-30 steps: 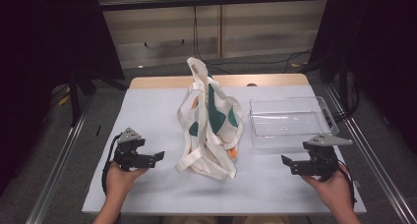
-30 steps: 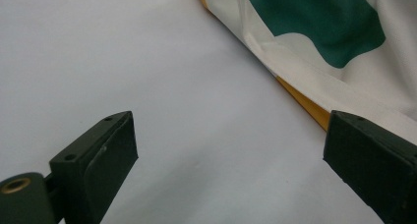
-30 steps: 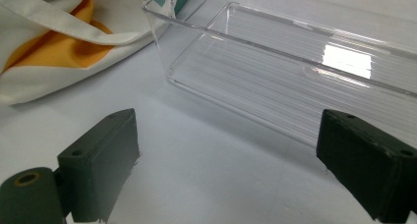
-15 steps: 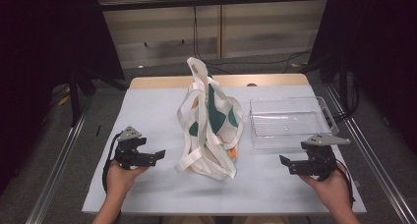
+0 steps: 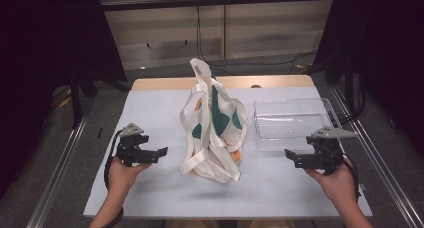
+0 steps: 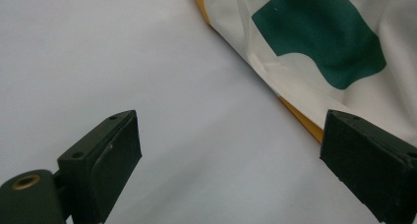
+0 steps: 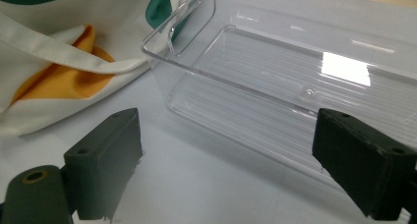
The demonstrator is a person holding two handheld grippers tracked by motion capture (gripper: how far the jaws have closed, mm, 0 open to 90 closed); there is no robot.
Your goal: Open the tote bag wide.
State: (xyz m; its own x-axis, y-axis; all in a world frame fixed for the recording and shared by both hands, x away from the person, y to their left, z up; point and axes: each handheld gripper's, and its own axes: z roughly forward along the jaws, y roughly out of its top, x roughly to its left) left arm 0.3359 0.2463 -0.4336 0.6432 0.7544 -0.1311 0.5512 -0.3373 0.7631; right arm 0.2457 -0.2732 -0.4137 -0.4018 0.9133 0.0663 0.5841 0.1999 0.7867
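Tote bag (image 5: 212, 125) of cream cloth with green and orange patches lay on the white table cover (image 5: 150, 113), between the two grippers and touching neither. It sat ahead of the left gripper (image 5: 159, 152), whose jaws stood wide apart with nothing between them; in the left gripper view the bag's edge (image 6: 305, 52) ran past the far side of the jaw on that view's right, apart from it, with bare cover under the gap. The left gripper (image 6: 228, 170) pointed toward the bag's lower end, near it.

The right gripper (image 5: 291, 157) was likewise spread open and held nothing. It pointed inward toward the bag, well apart from it. A clear plastic tray (image 5: 292, 124) stood just beyond this gripper, close to its jaws but not touching. In the right gripper view (image 7: 228, 170) the tray (image 7: 275, 81) lay ahead between the jaws, with the bag's strap and orange patch (image 7: 64, 71) ahead of the jaw on that view's left, beside the tray's corner.
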